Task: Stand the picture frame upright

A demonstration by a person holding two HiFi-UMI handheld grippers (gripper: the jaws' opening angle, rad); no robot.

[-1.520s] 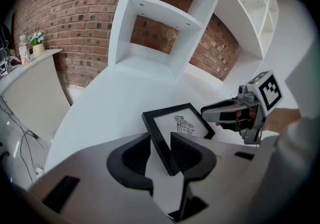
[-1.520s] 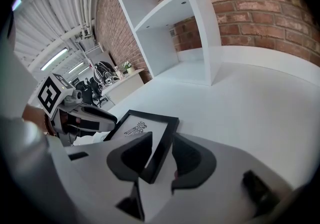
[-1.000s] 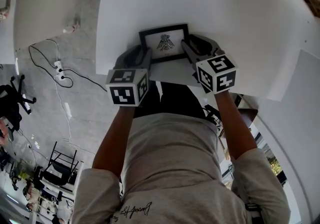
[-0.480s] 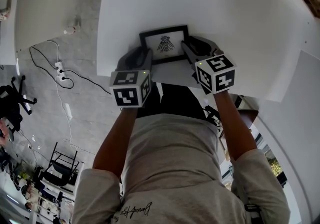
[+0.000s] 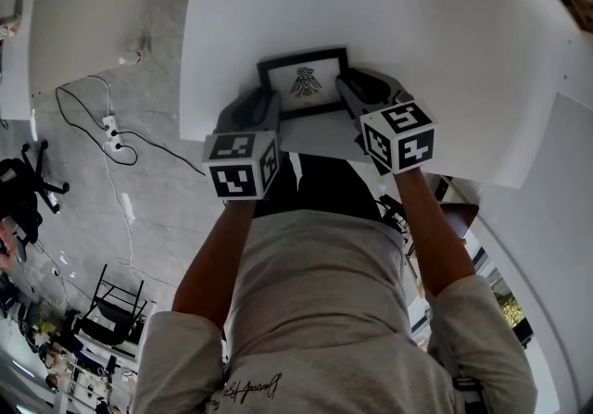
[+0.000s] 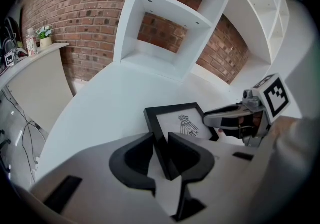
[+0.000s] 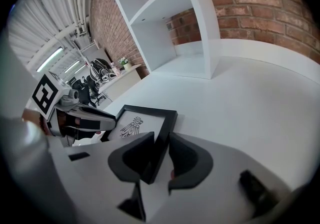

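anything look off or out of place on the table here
Only the black rectangular picture frame stands out: it lies face up near the front edge of the white table rather than standing upright. Its bird print looks intact, and nothing seems spilled or damaged.

The picture frame (image 5: 303, 81) has a smooth black moulding with a faint satin sheen, set round a matt white paper print. It lies between the left gripper (image 6: 161, 140) and the right gripper (image 7: 161, 140). Both are smooth matt grey plastic, darker charcoal on the inner faces. The left one's jaws have just been closing on the frame's bar. The marker cube (image 5: 239, 164) shows flat black-and-white print. Under both grippers the table (image 5: 445, 51) is smooth white, slightly glossy. Beyond the jaws a white painted shelf unit (image 6: 170, 17) backs onto a rough red brick wall (image 6: 75, 12). Behind the grippers, the shirt (image 5: 315, 310) is soft beige cloth.
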